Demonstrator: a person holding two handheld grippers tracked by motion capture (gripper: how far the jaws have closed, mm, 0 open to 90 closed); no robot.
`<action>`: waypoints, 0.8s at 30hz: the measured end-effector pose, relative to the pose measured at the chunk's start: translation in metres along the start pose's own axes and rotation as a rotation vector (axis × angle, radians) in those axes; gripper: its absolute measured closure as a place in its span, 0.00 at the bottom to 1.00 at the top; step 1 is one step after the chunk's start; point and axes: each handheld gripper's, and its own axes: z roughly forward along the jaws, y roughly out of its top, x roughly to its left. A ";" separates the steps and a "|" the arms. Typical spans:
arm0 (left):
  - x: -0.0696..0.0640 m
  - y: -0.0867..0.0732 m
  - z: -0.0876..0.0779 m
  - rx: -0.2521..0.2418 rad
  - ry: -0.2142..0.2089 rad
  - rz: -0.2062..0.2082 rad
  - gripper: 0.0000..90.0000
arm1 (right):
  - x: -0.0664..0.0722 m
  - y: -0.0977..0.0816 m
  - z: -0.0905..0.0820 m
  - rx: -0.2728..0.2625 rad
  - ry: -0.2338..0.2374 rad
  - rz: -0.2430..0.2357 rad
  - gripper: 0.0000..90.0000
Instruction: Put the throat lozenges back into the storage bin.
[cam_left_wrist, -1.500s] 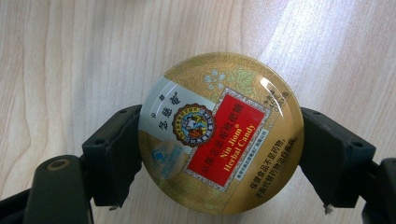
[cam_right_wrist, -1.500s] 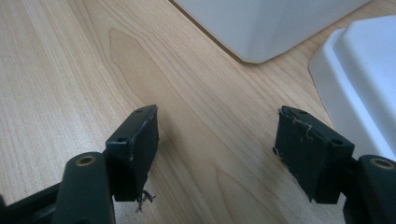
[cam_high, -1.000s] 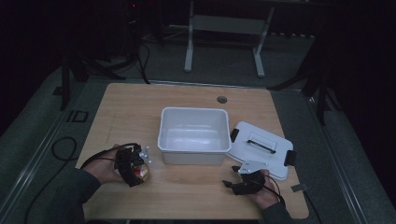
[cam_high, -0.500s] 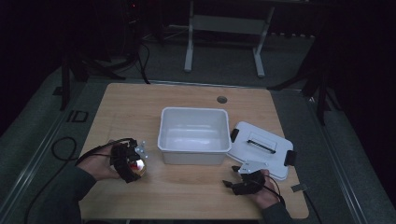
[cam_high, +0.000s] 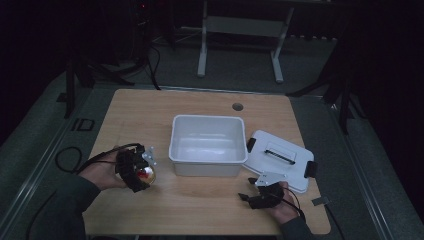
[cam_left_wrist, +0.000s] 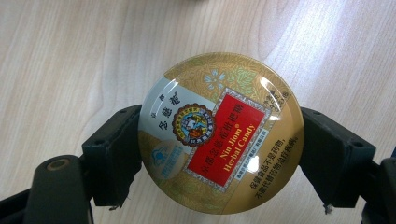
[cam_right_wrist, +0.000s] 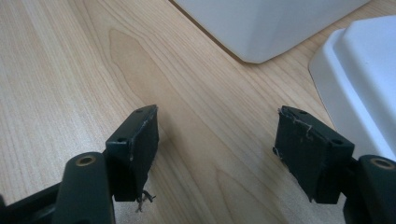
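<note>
A round gold candy tin (cam_left_wrist: 220, 133) with a red label is clamped between both jaws of my left gripper (cam_left_wrist: 219, 158), a little above the wooden table (cam_left_wrist: 70, 60). In the high view that tin (cam_high: 146, 175) and the left gripper (cam_high: 137, 167) hang near the table's left front, left of the white bin (cam_high: 207, 162). My right gripper (cam_right_wrist: 215, 154) stands open with only bare wood between its jaws. The high view has the right gripper (cam_high: 250, 196) low at the front right, just before the white lid (cam_high: 295, 170).
The white bin (cam_right_wrist: 266, 23) holds nothing and stands mid-table. Its lid (cam_right_wrist: 369, 88) with black latches lies flat to the right of it. A round hole (cam_high: 238, 106) sits in the tabletop near the far edge. Metal stand legs (cam_high: 240, 45) rise beyond the table.
My left gripper has lifted slightly with the tin held in it. The right gripper has stayed where it was.
</note>
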 end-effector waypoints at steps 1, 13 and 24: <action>0.000 0.000 -0.001 -0.002 0.000 -0.002 0.23 | 0.000 0.000 0.000 0.000 0.000 -0.001 0.33; 0.003 0.003 -0.011 -0.022 0.003 -0.009 0.23 | 0.000 0.000 0.000 0.000 0.000 -0.003 0.33; 0.008 0.007 -0.020 -0.030 0.000 -0.021 0.23 | 0.000 0.000 0.000 0.000 0.000 -0.002 0.33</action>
